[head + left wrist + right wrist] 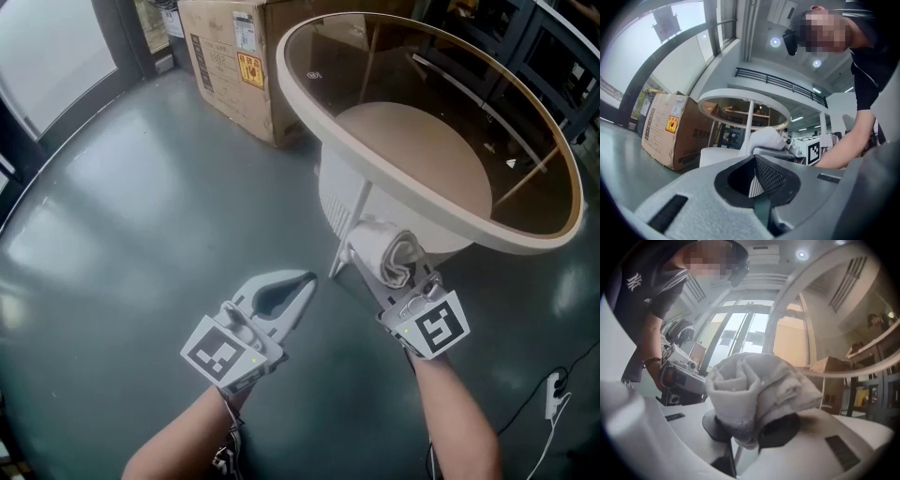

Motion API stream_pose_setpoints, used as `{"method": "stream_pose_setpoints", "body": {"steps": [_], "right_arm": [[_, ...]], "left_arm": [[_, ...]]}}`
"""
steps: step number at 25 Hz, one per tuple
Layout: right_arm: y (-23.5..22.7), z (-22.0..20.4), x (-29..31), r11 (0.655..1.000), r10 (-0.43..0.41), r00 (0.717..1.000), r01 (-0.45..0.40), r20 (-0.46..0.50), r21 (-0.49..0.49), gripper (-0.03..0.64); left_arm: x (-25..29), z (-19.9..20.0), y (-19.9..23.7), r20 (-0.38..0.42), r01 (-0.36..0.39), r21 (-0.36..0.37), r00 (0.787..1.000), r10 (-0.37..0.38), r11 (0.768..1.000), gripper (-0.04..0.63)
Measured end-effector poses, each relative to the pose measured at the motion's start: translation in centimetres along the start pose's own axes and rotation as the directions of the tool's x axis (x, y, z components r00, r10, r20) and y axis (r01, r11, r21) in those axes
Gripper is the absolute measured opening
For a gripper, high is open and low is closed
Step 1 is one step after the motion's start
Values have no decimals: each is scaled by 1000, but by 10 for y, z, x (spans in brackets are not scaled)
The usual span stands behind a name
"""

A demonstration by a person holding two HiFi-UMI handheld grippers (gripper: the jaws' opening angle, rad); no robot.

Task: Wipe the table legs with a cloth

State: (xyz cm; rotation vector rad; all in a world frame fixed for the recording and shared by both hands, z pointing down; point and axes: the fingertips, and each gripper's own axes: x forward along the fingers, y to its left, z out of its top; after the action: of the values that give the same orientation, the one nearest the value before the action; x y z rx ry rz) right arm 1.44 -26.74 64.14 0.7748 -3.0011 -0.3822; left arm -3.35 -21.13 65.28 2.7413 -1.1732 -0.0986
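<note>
Grey floor (141, 187) fills the head view, with a cardboard box (234, 66) at the far side and a round glass worktop (469, 228) on thin white legs to the right. We see the right tool (401, 284) clamped on a rolled white cloth (386, 251), which sits just right of the near table leg (354, 225), seemingly touching it. That leg slants from the rim down toward the near left. The left tool (298, 286) lies apart to the left, its jaws together and empty.

From the left gripper view, the leg (749, 124) rises far ahead with the cloth (764, 140) at its right.

From the right gripper view, the cloth (754, 390) bulges out of the jaws.

We judge the right hand is the nearer one, and that the stroke should run along the leg's slant.
</note>
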Motion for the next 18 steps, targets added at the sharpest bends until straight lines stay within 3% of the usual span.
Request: {"method": "stream_pose_setpoints", "body": {"steps": [4,12,15,18], "right_arm": [[12,-68,-2,994,-16,997,24,-71,105,77],[26,-168,-4,974,-30,974,79,-223,212,78],[37,-206,-6,968,-8,946,89,-325,235,78],[42,-235,-10,955,32,900,101,-435,280,77]], "left_arm": [[2,-25,-2,-20,18,17,1000,-18,1000,5],[-9,-72,-8,-117,19,-39,993,-24,999,5],[-10,-79,-4,-122,9,-46,992,-15,999,5],[-10,-80,-9,-129,23,-46,991,-29,999,5]]}}
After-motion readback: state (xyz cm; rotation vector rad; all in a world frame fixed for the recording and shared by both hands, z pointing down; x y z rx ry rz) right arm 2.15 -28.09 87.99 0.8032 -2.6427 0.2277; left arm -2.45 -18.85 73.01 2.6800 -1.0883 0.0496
